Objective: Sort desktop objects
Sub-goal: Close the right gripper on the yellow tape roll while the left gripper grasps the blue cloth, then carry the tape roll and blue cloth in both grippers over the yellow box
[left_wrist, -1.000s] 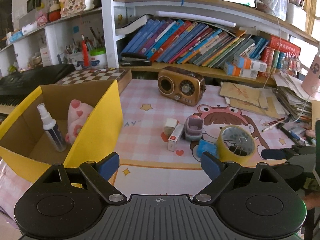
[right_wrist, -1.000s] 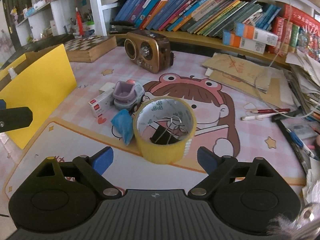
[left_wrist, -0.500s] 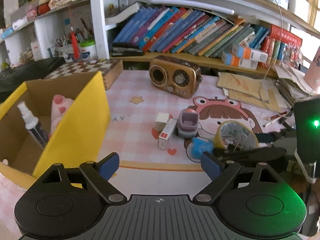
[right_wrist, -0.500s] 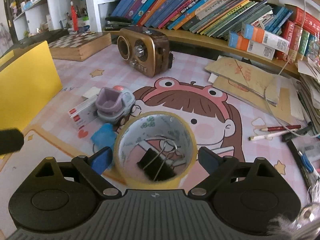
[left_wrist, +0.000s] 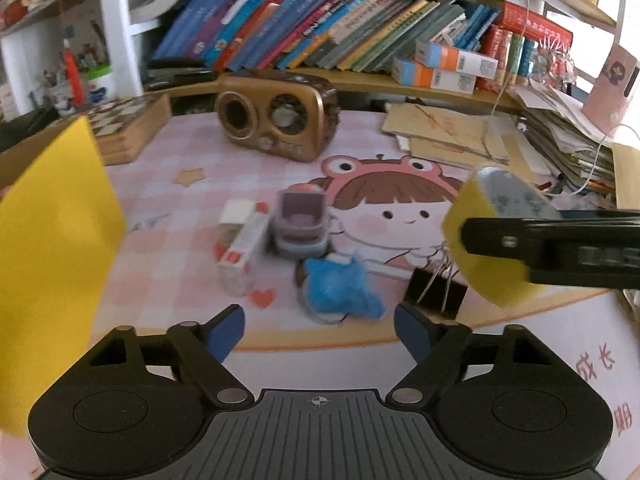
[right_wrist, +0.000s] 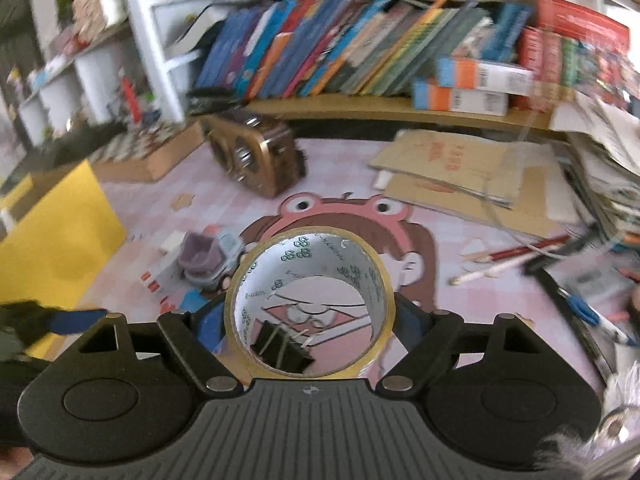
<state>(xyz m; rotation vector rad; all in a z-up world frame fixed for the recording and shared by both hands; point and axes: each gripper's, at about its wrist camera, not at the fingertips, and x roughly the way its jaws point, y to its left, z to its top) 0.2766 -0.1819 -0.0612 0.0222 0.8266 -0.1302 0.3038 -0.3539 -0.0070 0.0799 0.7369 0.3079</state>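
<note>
Cluttered desk beneath a shelf of leaning books [left_wrist: 320, 24], covered by a pink cartoon mat [left_wrist: 172, 200] with a brown retro radio [left_wrist: 276, 114] at the back. Right gripper [right_wrist: 310, 322] clamped on the yellow tape roll [right_wrist: 310, 256], jaws closing against its outer wall and the roll apparently lifted and tilted above the mat, as seen from the left wrist view. Black binder clip [left_wrist: 436, 292] lying on the mat below the roll, visible through its core from the right wrist. Left gripper [left_wrist: 320, 324] empty, jaws closing with nothing pressed between them, aimed at the crumpled blue item [left_wrist: 340, 288] just ahead. Yellow cardboard box [left_wrist: 52, 240] at far left, presumably the sorting bin; contents not visible at this moment. Remaining on the mat: a red-and-white small box [left_wrist: 242, 252], a purple-grey toy car [left_wrist: 300, 224], a white eraser-like block [left_wrist: 236, 212], the blue item and the clip. Sorting judged partly complete at most, with the tape in transit and several pieces untouched.
</note>
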